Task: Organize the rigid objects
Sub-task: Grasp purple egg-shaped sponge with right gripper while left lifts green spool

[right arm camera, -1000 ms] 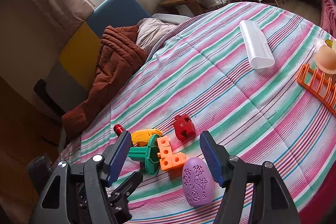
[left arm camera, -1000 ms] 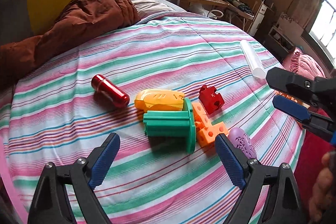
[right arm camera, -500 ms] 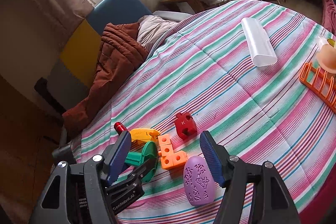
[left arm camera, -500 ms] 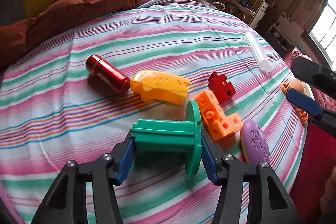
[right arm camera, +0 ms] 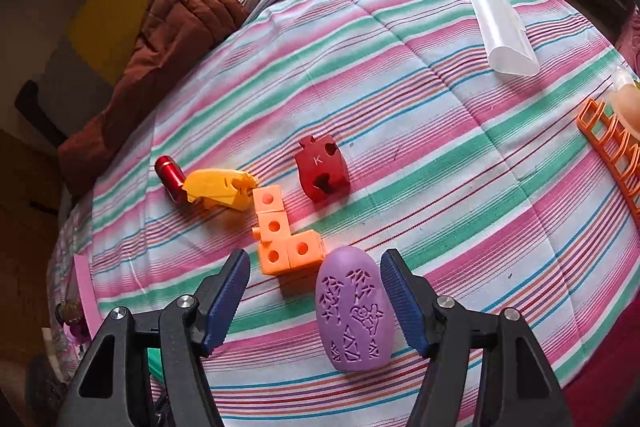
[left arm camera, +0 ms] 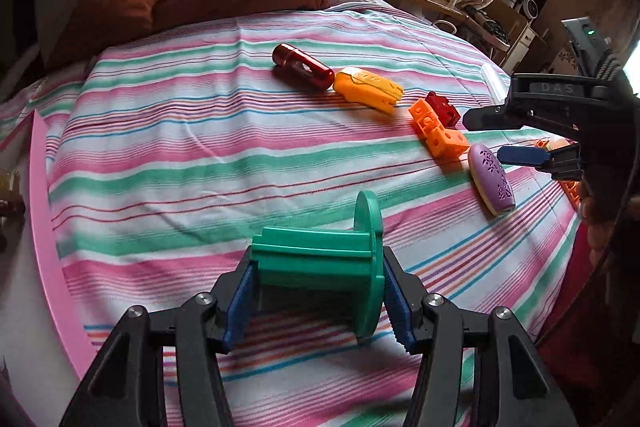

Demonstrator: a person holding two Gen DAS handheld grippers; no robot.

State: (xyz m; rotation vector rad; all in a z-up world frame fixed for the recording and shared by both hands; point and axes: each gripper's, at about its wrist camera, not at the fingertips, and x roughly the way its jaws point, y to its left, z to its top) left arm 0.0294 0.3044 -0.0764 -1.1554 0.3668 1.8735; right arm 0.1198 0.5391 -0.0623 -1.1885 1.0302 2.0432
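the left tongs (left arm camera: 318,293) are clenched on a green spool (left arm camera: 320,259), one blue pad against its bare end and the other against its round flange, so the spool lies crosswise between them just above the striped bedspread (left arm camera: 200,155); the right tongs (right arm camera: 314,301) are spread wide and grasp nothing, and in the left wrist view they show at 3 o'clock (left arm camera: 520,135), near the purple oval; in the right wrist view a purple oval (right arm camera: 354,311) with cut-out patterns lies on the bedspread (right arm camera: 420,115) between the open pads, closer to the right pad, though i cannot tell whether it touches it; at 11 o'clock of the oval sits an orange block piece (right arm camera: 280,237), l-shaped, made of joined cubes with round holes; at 12 o'clock of that piece a red block (right arm camera: 322,169) marked with a k stands apart from it; at 10 o'clock of the orange piece lies a yellow toy (right arm camera: 218,187), its far end touching a red capsule (right arm camera: 170,175); a clear plastic tube (right arm camera: 502,29) lies well apart at 1 o'clock of the view; an orange rack (right arm camera: 612,147) reaches in at the 3 o'clock edge; a brown quilt (right arm camera: 180,27) is heaped at the head of the bed at 10 o'clock.
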